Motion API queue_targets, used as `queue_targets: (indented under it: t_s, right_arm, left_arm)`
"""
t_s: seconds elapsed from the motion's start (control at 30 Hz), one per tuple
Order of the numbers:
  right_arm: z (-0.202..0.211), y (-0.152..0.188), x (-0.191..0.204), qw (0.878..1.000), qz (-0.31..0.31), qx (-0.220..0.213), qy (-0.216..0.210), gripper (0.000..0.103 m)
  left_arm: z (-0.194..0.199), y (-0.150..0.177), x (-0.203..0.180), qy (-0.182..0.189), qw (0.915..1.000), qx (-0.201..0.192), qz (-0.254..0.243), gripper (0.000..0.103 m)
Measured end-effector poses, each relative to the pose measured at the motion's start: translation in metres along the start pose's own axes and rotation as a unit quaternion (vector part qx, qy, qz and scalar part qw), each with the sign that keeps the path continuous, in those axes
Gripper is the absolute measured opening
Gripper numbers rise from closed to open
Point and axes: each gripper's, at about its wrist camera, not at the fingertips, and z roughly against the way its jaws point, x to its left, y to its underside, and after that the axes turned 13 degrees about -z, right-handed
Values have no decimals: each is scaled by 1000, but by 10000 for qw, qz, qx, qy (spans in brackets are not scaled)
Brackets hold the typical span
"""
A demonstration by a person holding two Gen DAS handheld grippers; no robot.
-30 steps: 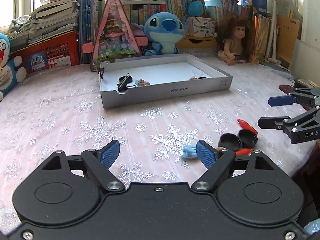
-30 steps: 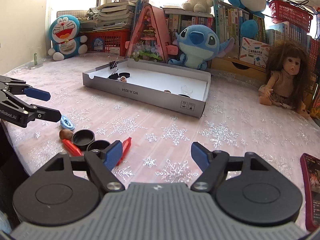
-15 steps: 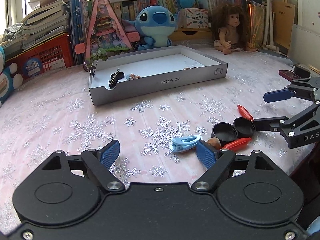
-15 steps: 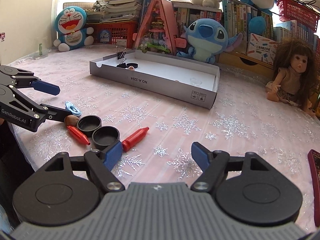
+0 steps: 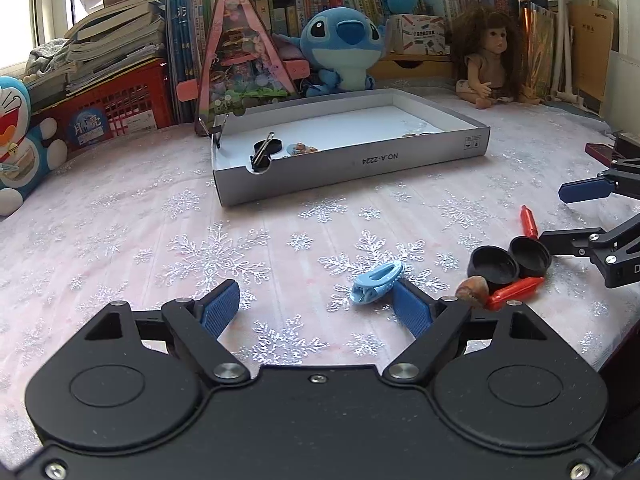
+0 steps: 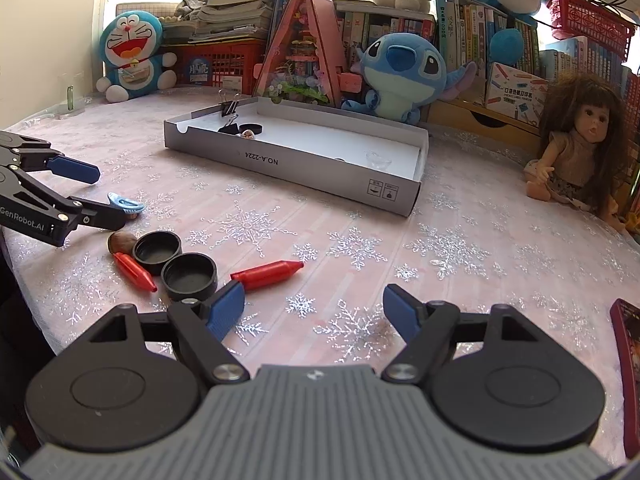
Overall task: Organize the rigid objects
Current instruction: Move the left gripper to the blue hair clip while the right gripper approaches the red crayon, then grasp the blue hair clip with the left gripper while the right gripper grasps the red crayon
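Observation:
A shallow grey cardboard box [image 5: 360,160] [image 6: 320,176] lies on the table with a binder clip [image 5: 262,150] and small items inside. In front of it lie a blue hair clip [image 5: 376,282] [image 6: 126,204], a brown nut [image 5: 473,290] [image 6: 122,242], two black round lids [image 5: 493,266] [image 6: 157,247] [image 6: 189,276] and two red crayon-like sticks [image 5: 514,292] [image 6: 268,274]. My left gripper [image 5: 316,312] is open and empty, its right finger beside the hair clip. My right gripper [image 6: 314,310] is open and empty, near the lids and the red stick.
Plush toys [image 5: 344,48], a doll [image 6: 576,152], a pink triangular toy house [image 5: 240,60], books and a red basket [image 5: 104,116] line the back. A dark red phone-like object [image 6: 628,344] lies at the right table edge. A snowflake cloth covers the table.
Both grippers have drawn back and lifted a little, so the hair clip, nut, lids and red sticks show further ahead. Both stay open. No object has moved.

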Motion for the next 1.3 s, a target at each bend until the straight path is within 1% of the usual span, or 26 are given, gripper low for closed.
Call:
queue_targets:
  t_s: [0.27,0.4,0.57,0.63,0.7,0.93,1.03,1.1,1.17,1.3]
  right_arm:
    - [-4,-3,5,9999,29,-3,-137,85]
    - [-5,-2,7,9999,-50,-10,-140,85]
    - [-5,-2,8,9998,-61,-20,-166,85]
    - [-5,-2,9,9998,-53,-26,-170,85]
    - [-6,-3,9,9998,-40,-24,-178,85]
    - [-8,-3,9,9998,-32,-18,-172,85]
    - [-8,-4,9,9999,-44,-30,-160,81]
    - [-8,-4,9,9998,-42,-26,-166,80]
    - [-7,-4,10,9998,-32,-26,-186,78]
    - [-7,-4,11,9997,13,-20,-237,76]
  left_arm:
    - [-3,1,11,-272,9995,99,147,83]
    - [-3,1,15,-405,9989,130,215,83]
    - [-8,-1,22,-661,9971,220,316,84]
    - [-8,-2,25,-635,9970,229,384,84]
    - [-6,-2,24,-584,9975,175,350,84]
    - [1,-4,3,-266,9995,-102,-122,84]
    - [-1,-8,-7,-214,9993,-178,-258,84]
    - [-3,-10,-10,-198,9993,-193,-248,84]
    - [-5,-11,-10,-122,9996,-201,-152,82]
    - [-10,-13,-7,86,9998,-186,43,72]
